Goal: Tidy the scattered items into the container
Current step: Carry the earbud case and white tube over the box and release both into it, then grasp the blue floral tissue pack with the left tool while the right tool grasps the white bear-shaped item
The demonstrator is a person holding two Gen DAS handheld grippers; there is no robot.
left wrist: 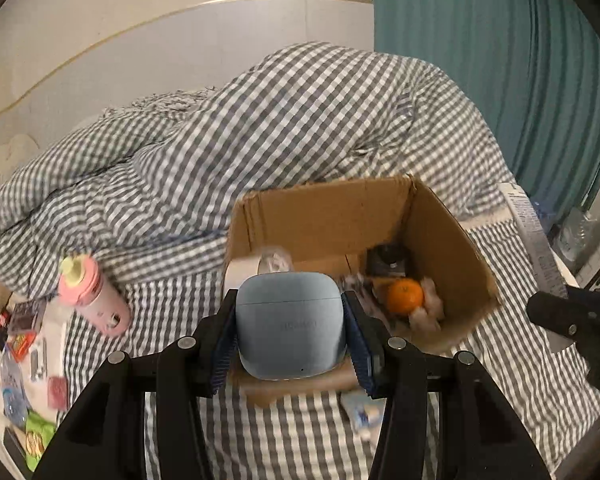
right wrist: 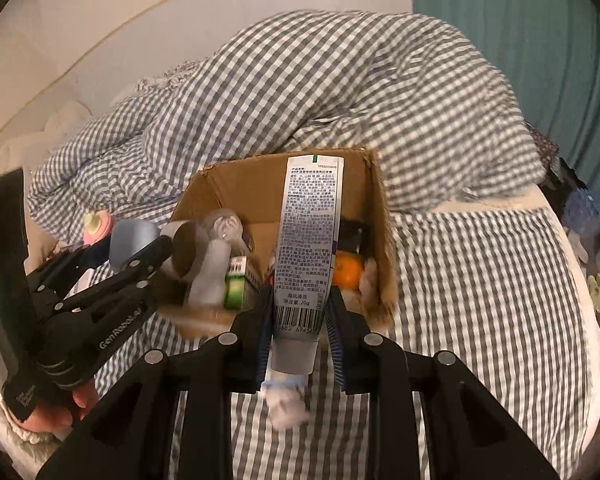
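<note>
Left gripper [left wrist: 290,334] clamps a smooth, slippery pale-blue plastic earbud case [left wrist: 290,326]; right gripper [right wrist: 298,332] pinches a soft white tube [right wrist: 306,240] (lower end) above the cardboard box [right wrist: 240,184]

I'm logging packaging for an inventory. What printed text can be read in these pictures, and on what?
"GenRobot.AI": on the left gripper, seen from the right wrist view.
"20g": above the barcode on the tube in the right gripper.
"YP" code at the tube's top: rest blurred.
Tube's small print: unreadable.
Blue case: embossed logo too faint.

Black left gripper [left wrist: 290,334] linkages carry silver screws, blue ribbed jaws, white lettering.
</note>
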